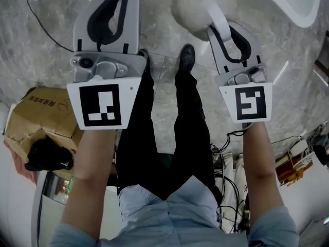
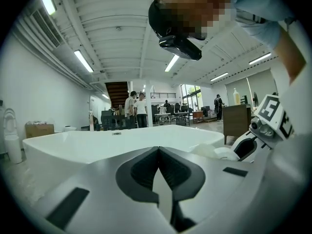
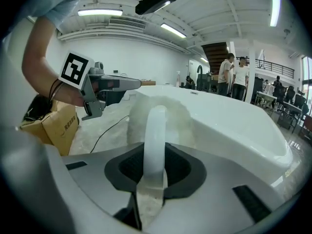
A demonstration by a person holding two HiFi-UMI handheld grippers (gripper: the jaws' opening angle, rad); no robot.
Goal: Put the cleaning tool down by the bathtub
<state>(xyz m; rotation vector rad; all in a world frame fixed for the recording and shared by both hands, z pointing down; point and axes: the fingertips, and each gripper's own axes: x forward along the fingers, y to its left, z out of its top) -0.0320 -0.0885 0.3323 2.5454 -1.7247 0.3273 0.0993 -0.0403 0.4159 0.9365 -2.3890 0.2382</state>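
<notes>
Beside the glossy white bathtub (image 3: 234,123), right tool (image 3: 153,165) clamps a fluffy brush (image 3: 156,126).

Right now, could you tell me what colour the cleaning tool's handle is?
White handle; right gripper view shows it best.

The cleaning tool (image 3: 155,130) is a white scrubber: a smooth, pale, curved handle ending in a round, fluffy head. It is off the ground, its handle pinched between the closed jaws of the right tool (image 3: 155,156), with the head pointing away and downward toward the bathtub (image 3: 234,126). The head sits just beside the bathtub's near end, outside its wall and over the marble floor (image 1: 46,4). I cannot tell whether it touches either. The bathtub is a white, glossy, freestanding basin with a broad rounded rim, standing upright.
</notes>
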